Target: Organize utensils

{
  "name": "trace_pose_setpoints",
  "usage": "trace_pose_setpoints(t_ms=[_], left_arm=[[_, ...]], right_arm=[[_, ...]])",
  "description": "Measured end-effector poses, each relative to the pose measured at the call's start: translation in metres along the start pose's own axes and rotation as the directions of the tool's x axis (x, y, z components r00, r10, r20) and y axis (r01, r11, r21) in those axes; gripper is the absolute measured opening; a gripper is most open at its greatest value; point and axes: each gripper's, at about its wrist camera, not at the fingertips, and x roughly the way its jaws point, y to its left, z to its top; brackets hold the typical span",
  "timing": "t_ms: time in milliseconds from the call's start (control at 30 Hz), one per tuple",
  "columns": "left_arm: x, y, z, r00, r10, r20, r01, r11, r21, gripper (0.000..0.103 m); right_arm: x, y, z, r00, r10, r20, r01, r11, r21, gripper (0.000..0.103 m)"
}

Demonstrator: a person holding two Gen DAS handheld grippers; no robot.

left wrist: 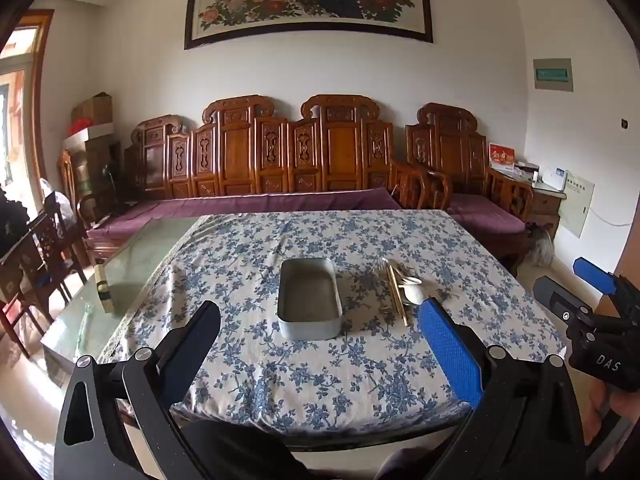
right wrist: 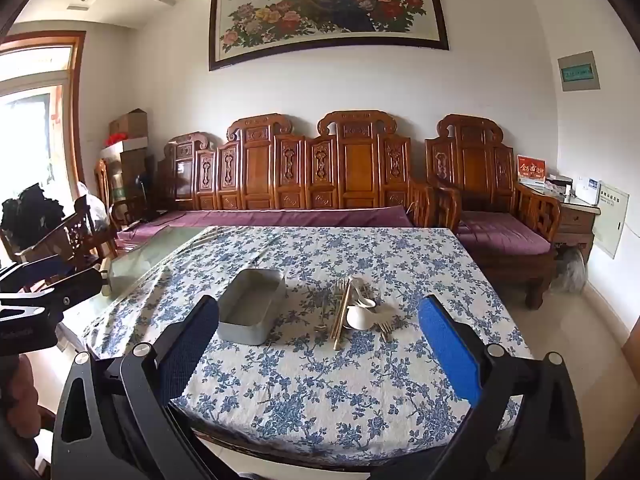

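We hold left gripper and right gripper released (nothing grasped), lined up for utensil pile beside empty tin.

White letters "DAS" are printed on the black body of the right gripper, seen at the right edge of the left wrist view. A small red card with gold characters stands on the wooden side cabinet; its characters are too blurred to read. The green strip on the grey wall panel is likewise illegible, as is the calligraphy on the framed peacock-and-peony painting.
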Motion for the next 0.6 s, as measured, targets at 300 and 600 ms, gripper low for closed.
trace_pose_setpoints(t_ms=[300, 600], left_arm=[[-0.0009, -0.0012, 0.0023, 1.000, 0.001, 0.001, -0.001, 1.000, 0.006, 0.096], [0.0000, -0.0035, 0.0035, 1.000, 0.001, 0.003, -0.001, 1.000, 0.006, 0.097]], right_arm=[[-0.0008, 0.0005, 0.0000, 1.000, 0.003, 0.006, -0.003, 1.000, -0.002, 0.100], [-0.0026, -0.0015, 0.0023, 1.000, 0.003, 0.011, -0.004, 1.000, 0.003, 0.100]])
